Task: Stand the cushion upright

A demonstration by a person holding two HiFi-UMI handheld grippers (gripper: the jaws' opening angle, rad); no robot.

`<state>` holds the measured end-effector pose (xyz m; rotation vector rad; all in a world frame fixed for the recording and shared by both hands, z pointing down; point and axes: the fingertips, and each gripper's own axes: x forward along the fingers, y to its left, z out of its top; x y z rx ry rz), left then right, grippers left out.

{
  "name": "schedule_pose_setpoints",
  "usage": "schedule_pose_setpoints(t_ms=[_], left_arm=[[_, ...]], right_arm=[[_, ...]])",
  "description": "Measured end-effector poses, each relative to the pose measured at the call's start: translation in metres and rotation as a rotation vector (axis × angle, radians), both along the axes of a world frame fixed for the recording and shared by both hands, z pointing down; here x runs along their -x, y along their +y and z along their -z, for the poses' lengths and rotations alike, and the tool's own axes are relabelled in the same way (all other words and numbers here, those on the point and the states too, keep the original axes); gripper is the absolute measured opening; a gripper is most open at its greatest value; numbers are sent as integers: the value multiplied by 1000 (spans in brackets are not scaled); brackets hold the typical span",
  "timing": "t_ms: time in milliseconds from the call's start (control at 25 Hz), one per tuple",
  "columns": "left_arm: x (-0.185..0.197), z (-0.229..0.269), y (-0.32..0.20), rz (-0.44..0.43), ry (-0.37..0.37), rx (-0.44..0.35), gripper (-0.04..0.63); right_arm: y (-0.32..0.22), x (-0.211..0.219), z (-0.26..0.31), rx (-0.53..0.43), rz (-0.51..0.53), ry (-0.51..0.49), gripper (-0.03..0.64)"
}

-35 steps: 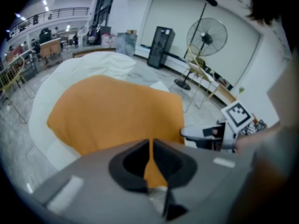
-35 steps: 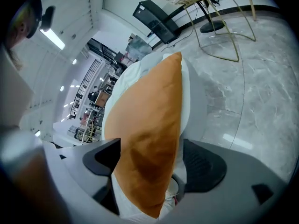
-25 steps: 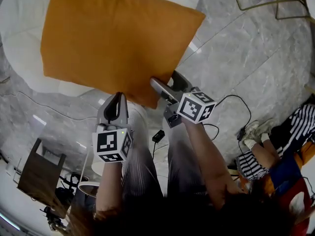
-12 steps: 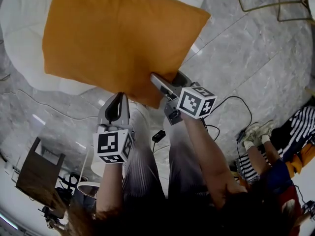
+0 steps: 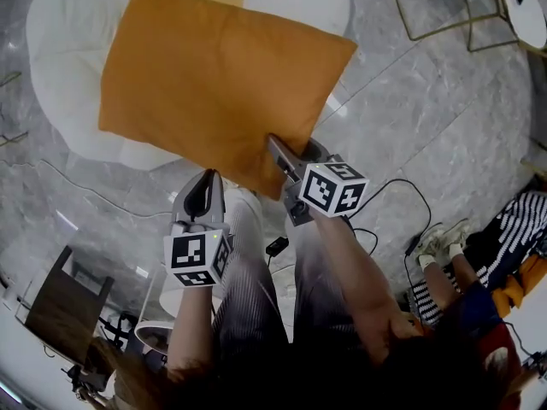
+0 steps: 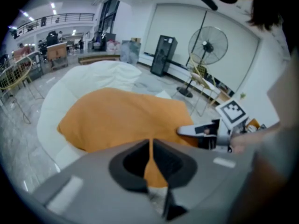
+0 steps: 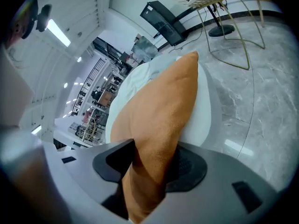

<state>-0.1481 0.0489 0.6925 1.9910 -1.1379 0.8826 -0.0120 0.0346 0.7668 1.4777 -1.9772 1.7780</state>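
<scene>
An orange cushion lies flat on a round white seat. My right gripper is at its near corner. Its jaws have just been closing, and in the right gripper view both pads press on the orange fabric between them. My left gripper sits at the cushion's near edge, further left. In the left gripper view its jaws are together, with a thin strip of orange in the slit. The cushion spreads beyond them, and the right gripper shows at the right.
Grey marble floor surrounds the seat. A gold wire chair stands at the back right and cables trail on the floor. A person in striped clothes sits at the right. A dark wooden piece is at the lower left. A fan stands far off.
The right gripper's jaws, wide apart around the cushion's corner before, have closed onto it. Both grippers have risen a little, staying at the cushion's near edge.
</scene>
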Motion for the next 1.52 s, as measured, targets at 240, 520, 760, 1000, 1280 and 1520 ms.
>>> schedule_pose_setpoints(t_ms=[240, 520, 760, 1000, 1280, 1520], left_arm=[[10, 27, -10, 25, 5, -35, 29], [24, 70, -16, 45, 11, -62, 29], [47, 106, -24, 75, 7, -91, 29], [64, 141, -30, 91, 23, -120, 29], [84, 185, -42, 109, 40, -167, 29], [97, 222, -53, 141, 71, -206, 29]], right_arm=[[-16, 5, 34, -41, 35, 60, 165], [-30, 20, 88, -78, 79, 95, 120], [-36, 31, 132, -96, 79, 111, 100], [-48, 44, 184, -143, 104, 135, 84], [-60, 54, 242, -188, 125, 155, 74], [-61, 60, 287, -211, 159, 179, 71]])
